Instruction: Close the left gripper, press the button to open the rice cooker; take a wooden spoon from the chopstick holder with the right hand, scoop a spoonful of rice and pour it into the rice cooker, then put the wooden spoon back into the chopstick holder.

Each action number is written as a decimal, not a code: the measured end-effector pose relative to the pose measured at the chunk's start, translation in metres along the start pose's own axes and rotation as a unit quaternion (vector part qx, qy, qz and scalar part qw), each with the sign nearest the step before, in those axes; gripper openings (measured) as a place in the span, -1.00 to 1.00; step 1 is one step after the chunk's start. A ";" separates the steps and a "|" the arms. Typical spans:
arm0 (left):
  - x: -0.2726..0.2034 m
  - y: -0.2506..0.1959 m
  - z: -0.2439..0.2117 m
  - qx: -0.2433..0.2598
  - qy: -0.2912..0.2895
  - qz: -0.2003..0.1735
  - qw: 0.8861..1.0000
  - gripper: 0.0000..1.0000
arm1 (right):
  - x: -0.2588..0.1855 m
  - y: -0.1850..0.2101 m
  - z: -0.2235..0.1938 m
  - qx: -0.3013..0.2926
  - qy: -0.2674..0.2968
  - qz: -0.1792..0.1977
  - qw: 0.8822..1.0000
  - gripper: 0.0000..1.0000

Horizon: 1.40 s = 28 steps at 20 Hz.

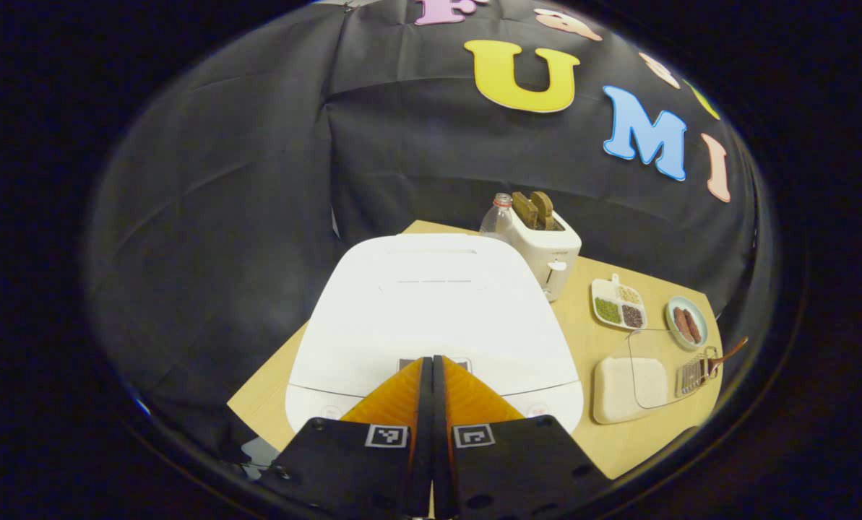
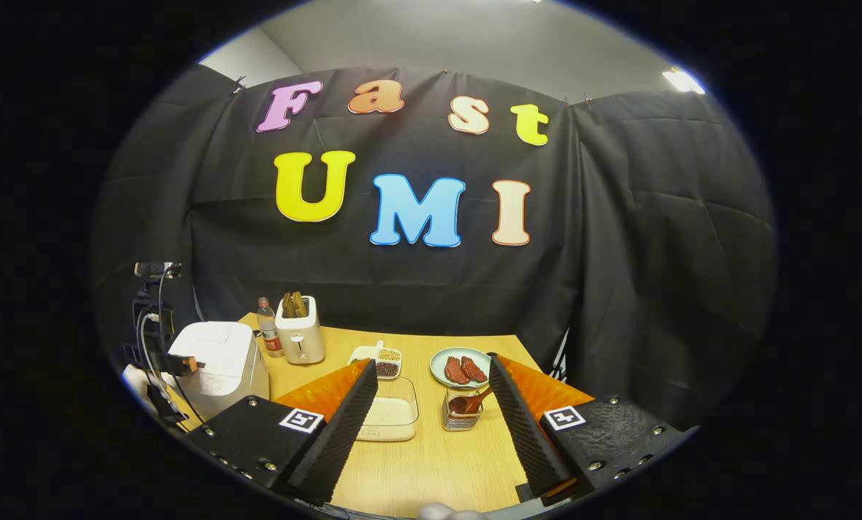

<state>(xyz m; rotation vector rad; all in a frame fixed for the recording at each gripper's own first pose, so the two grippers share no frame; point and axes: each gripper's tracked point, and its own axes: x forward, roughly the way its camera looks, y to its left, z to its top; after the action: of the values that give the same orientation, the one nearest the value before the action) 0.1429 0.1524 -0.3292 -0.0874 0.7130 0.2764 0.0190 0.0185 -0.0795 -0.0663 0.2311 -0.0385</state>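
The white rice cooker [image 1: 431, 303] stands with its lid down. My left gripper [image 1: 431, 359] is shut with nothing in it, its tips over the small panel at the cooker's front edge; contact is not clear. In the right gripper view the cooker [image 2: 217, 357] is at the far left, with the left gripper [image 2: 185, 365] at its front. My right gripper [image 2: 431, 361] hangs open above the table. Beyond it are the clear rice container [image 2: 387, 417] and the wire chopstick holder [image 2: 461, 417] with the wooden spoon [image 2: 472, 401] leaning in it.
Behind the cooker are a white toaster [image 1: 550, 249] with bread slices and a plastic bottle [image 1: 499, 217]. A divided dish of beans [image 1: 618, 303] and a plate of sausages [image 1: 687, 323] lie to the right, beyond the rice container [image 1: 629, 383] and holder [image 1: 694, 372].
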 end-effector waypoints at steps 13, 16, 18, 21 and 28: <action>-0.004 0.000 0.018 -0.025 0.008 -0.001 1.000 -0.81 | 0.000 -0.004 -0.006 0.007 0.003 0.001 1.000 0.90; -0.034 0.005 0.084 -0.009 -0.136 0.015 0.991 -0.81 | -0.003 -0.008 -0.001 0.010 -0.007 -0.002 1.000 0.90; -0.067 0.007 0.131 0.009 -0.231 0.029 0.973 -0.82 | -0.004 -0.010 0.003 0.014 -0.016 -0.003 1.000 0.90; -0.119 -0.001 0.169 0.014 -0.304 0.019 0.952 -0.82 | -0.008 -0.014 0.007 0.025 -0.027 -0.003 0.999 0.90; -0.187 -0.021 0.186 0.004 -0.337 -0.033 0.941 -0.81 | -0.012 -0.023 0.010 0.038 -0.043 -0.009 0.998 0.90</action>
<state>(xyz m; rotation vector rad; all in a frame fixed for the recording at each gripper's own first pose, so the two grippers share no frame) 0.1314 0.1233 -0.0669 -0.0057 0.0272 0.2184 0.0094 -0.0029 -0.0655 0.0061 0.1430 -0.0630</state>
